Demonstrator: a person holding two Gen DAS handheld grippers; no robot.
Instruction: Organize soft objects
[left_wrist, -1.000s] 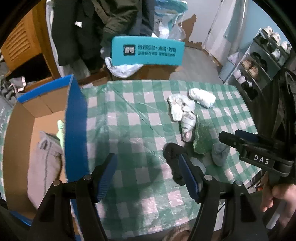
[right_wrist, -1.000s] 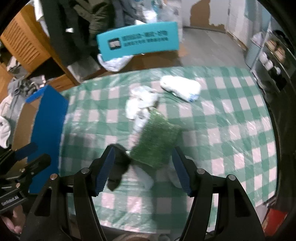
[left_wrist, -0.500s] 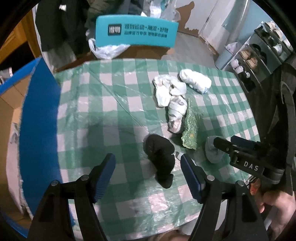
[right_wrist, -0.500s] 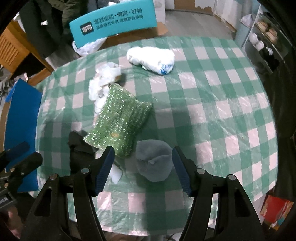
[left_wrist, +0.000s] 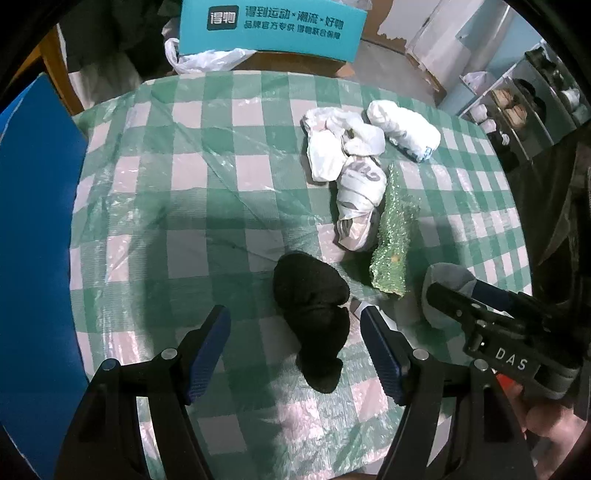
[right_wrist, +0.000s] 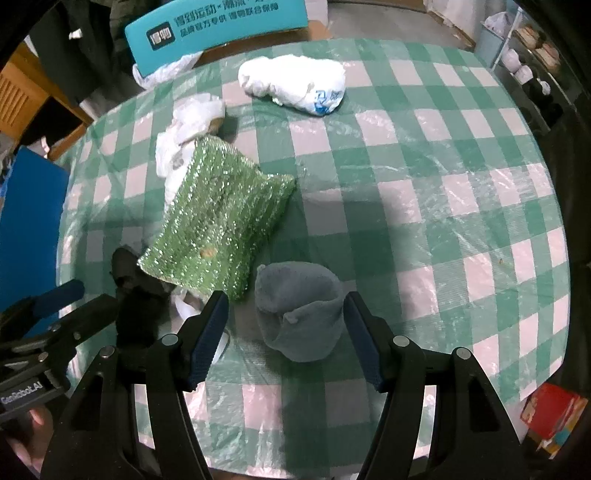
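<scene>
A black sock (left_wrist: 314, 314) lies on the green checked tablecloth (left_wrist: 221, 184), partly between the open fingers of my left gripper (left_wrist: 295, 314), untouched. A grey sock (right_wrist: 299, 310) sits between the open fingers of my right gripper (right_wrist: 284, 299), which hovers above it. To the grey sock's left lies a green sparkly cloth (right_wrist: 218, 218), seen edge-on in the left wrist view as the green cloth (left_wrist: 395, 236). White crumpled pieces (left_wrist: 343, 147) and a white bundle (right_wrist: 291, 81) lie farther back. The right gripper (left_wrist: 465, 299) shows at the lower right of the left wrist view.
A blue flap of a cardboard box (left_wrist: 33, 258) stands along the table's left edge. A teal box (left_wrist: 269, 26) with a white plastic bag sits behind the table. Shoe shelves (left_wrist: 524, 99) are at the far right. A red packet (right_wrist: 554, 413) lies below the table's right edge.
Both grippers have come down toward the table. The black sock now sits between the left fingers and the grey sock between the right fingers. The box's inside has left the view.
</scene>
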